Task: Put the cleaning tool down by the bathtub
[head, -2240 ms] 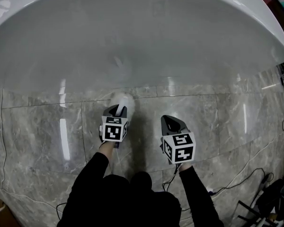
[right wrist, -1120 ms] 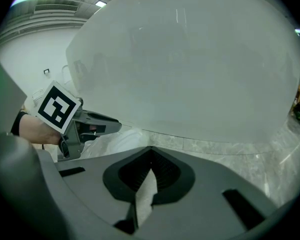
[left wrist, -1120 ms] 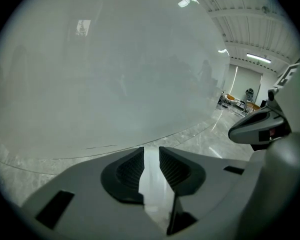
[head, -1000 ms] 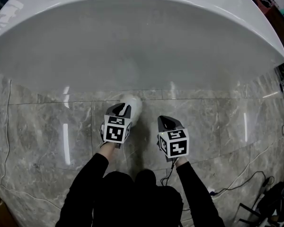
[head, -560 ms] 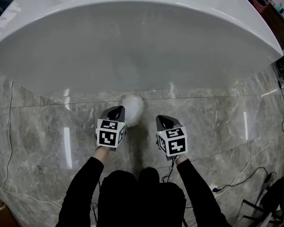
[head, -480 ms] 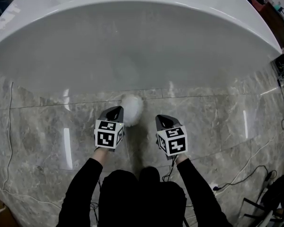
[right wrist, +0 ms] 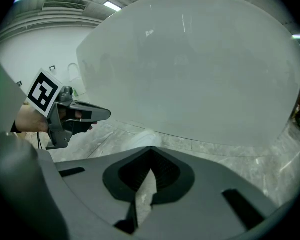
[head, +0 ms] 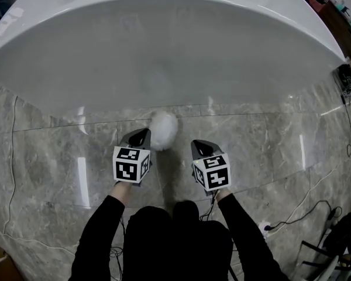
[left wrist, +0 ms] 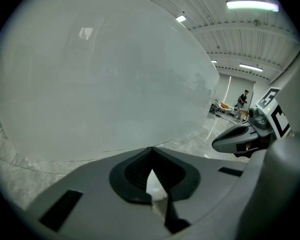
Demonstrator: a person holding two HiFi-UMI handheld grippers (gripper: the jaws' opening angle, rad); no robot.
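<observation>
The cleaning tool (head: 162, 129), a white fluffy ball, lies on the grey marble floor (head: 52, 163) right at the foot of the white bathtub (head: 164, 51). My left gripper (head: 138, 138) hovers just left of it, apart from it and holding nothing. To the right of the tool, my right gripper (head: 200, 148) is also empty. In the left gripper view the jaws of my left gripper (left wrist: 152, 184) meet, and the tub wall fills the view. In the right gripper view my right gripper (right wrist: 149, 181) is shut too, with the tool (right wrist: 142, 138) on the floor just beyond it.
Cables (head: 307, 206) trail over the floor at the lower right, near a socket strip (head: 263, 227). A thin cable (head: 11, 157) runs down the left side. The tub wall curves across the whole far side. A person (left wrist: 244, 98) stands far off in the hall.
The left gripper has let go of the fluffy tool and drawn back to the left. The tool now lies alone by the tub. The right gripper has hardly moved.
</observation>
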